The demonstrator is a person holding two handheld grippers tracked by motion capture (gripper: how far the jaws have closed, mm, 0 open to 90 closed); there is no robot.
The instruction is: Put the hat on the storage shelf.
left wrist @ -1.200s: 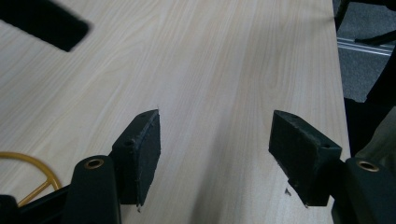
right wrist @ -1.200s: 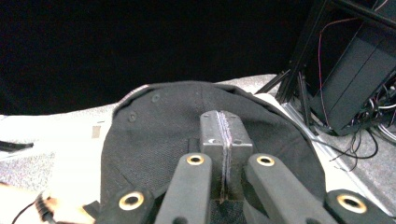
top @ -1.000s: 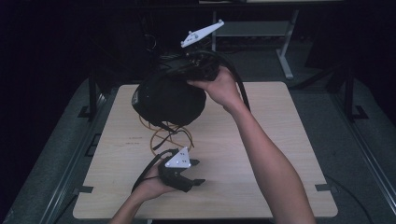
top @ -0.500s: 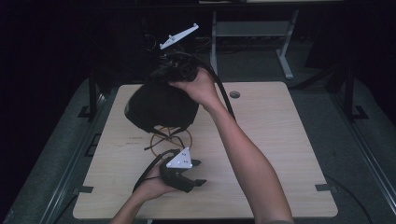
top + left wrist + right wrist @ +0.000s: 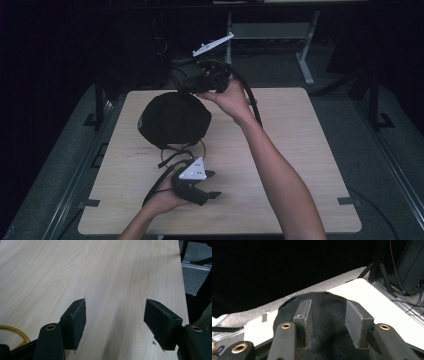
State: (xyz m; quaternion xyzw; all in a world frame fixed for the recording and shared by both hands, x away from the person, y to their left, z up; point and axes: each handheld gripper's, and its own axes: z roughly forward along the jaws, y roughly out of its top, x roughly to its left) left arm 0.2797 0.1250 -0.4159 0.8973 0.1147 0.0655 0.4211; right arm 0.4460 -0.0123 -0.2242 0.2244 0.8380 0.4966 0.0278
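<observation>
A black cap (image 5: 172, 120) lies on the wooden table (image 5: 300, 150), left of centre toward the back. My right gripper (image 5: 189, 88) hovers just above the cap's back right edge. In the right gripper view its jaws (image 5: 328, 315) stand apart, and the cap's black cloth (image 5: 322, 302) lies beyond and below them. My left gripper (image 5: 215, 184) rests low near the front of the table, in front of the cap. It is open (image 5: 115, 320) with bare wood between its pads.
A yellow cable loop (image 5: 201, 148) lies on the table between the cap and the left gripper, also seen as a yellow cable (image 5: 12, 331). Behind the table stands a grey desk frame (image 5: 305, 60). Bare wood stretches over the table's right half.
The cap hung in the air from the right gripper; now it lies on the table. The right gripper has shifted right and its jaws stand apart. The left gripper stayed put.
</observation>
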